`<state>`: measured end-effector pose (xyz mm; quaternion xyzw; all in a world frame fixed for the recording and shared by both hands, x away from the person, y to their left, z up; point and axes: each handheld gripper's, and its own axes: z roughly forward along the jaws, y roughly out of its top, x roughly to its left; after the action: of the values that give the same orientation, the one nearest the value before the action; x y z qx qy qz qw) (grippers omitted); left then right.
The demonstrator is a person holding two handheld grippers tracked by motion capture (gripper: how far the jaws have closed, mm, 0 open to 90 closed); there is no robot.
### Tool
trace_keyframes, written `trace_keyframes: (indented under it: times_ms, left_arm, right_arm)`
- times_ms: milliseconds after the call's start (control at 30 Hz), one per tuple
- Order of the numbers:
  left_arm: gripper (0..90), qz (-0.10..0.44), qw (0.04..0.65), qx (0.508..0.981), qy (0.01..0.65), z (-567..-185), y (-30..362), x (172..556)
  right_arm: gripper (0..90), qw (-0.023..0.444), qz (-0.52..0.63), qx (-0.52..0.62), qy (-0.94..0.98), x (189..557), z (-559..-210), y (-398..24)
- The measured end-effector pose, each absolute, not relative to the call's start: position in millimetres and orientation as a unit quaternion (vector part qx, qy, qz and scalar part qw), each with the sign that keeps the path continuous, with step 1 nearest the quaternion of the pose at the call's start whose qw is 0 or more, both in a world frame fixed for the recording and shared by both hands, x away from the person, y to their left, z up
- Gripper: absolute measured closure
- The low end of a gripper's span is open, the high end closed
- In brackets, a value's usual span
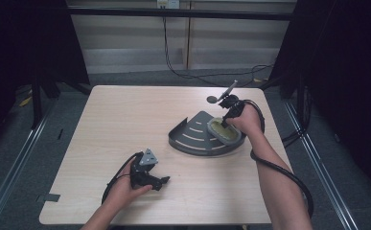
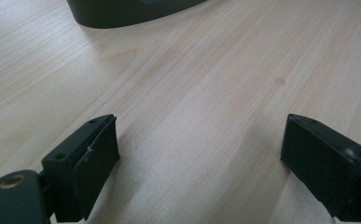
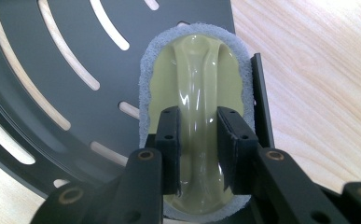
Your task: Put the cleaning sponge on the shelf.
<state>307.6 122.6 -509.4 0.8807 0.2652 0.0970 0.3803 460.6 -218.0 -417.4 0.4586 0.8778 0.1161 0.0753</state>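
Observation:
A dark grey fan-shaped slotted tray (image 1: 192, 136) (image 3: 38, 93) lies right of the table's middle. On its right end sits a scrubber (image 1: 224, 130) (image 3: 197, 70): an olive-green plastic top with a raised handle over a grey felt pad. My right gripper (image 1: 225, 122) (image 3: 199, 149) points down onto it, its jaws shut on the scrubber's handle, one pad on each side. My left gripper (image 1: 161, 181) (image 2: 199, 158) rests low over bare wood near the table's front left, jaws open wide with nothing between them. The tray's rim (image 2: 122, 11) lies far ahead of it.
The light wooden table (image 1: 125, 120) has bare room at the left and back. Black cables trail from both grippers, and another cable (image 1: 173, 67) runs across the grey floor behind the table. Dark curtains stand at both sides.

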Motion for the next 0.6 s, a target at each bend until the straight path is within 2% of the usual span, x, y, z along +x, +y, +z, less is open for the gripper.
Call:
trace_keyframes:
  times_ms: [600]
  left_arm:
    - [10.7, 0.097, 0.38, 0.881, 0.265, -509.4, 122.6, 307.6]
  right_arm:
    - [71.6, 0.066, 0.101, 0.466, 0.877, 457.8, -417.4, -225.9]
